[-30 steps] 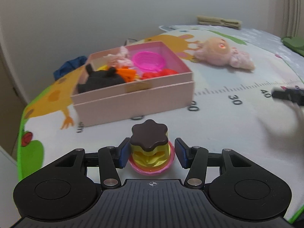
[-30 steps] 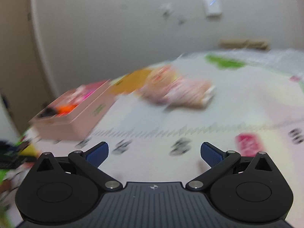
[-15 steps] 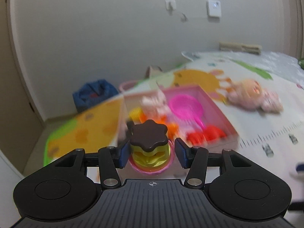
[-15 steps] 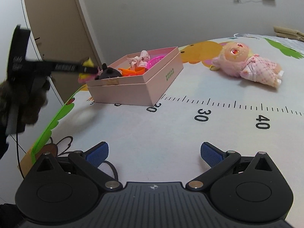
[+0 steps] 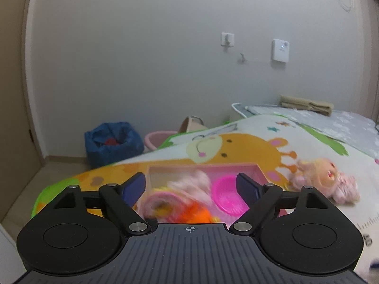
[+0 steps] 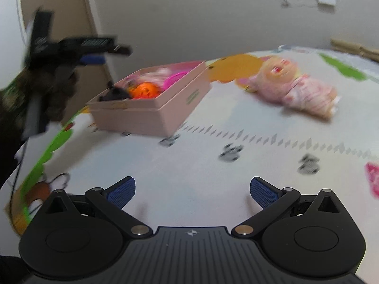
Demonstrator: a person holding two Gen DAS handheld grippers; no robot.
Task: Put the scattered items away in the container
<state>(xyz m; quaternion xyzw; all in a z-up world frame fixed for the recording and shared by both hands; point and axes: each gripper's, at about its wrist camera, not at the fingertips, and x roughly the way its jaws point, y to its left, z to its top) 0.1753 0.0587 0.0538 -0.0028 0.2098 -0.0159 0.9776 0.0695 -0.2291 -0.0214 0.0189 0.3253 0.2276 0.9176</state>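
A: Left tongs [image 5: 190, 187]: status?

B: Spread wide, nothing between the 2 blue pads. They hang above the pink box [image 5: 259, 169], which sits on the play mat [image 5: 308, 142].

A: Box contents, left wrist view?

B: Blurred. A round pink-rimmed toy [image 5: 163, 204] lies at 6 o'clock inside the box, an orange toy [image 5: 194, 214] just beside it, a magenta dish [image 5: 226, 195] toward 3 o'clock, a pale pink soft item [image 5: 191, 182] near centre.

A: Right tongs [image 6: 191, 190]?

B: Also spread wide and empty, low over bare mat, well apart from the box.

A: From the right wrist view?

B: The box stands at 11 o'clock, with the orange toy and a black item [image 6: 116, 93] showing over its rim. The left tongs appear at 10 o'clock, above the box's near end. A plush doll in pink [image 6: 298, 90] lies on the mat at 1 o'clock, outside the box, well apart from it.
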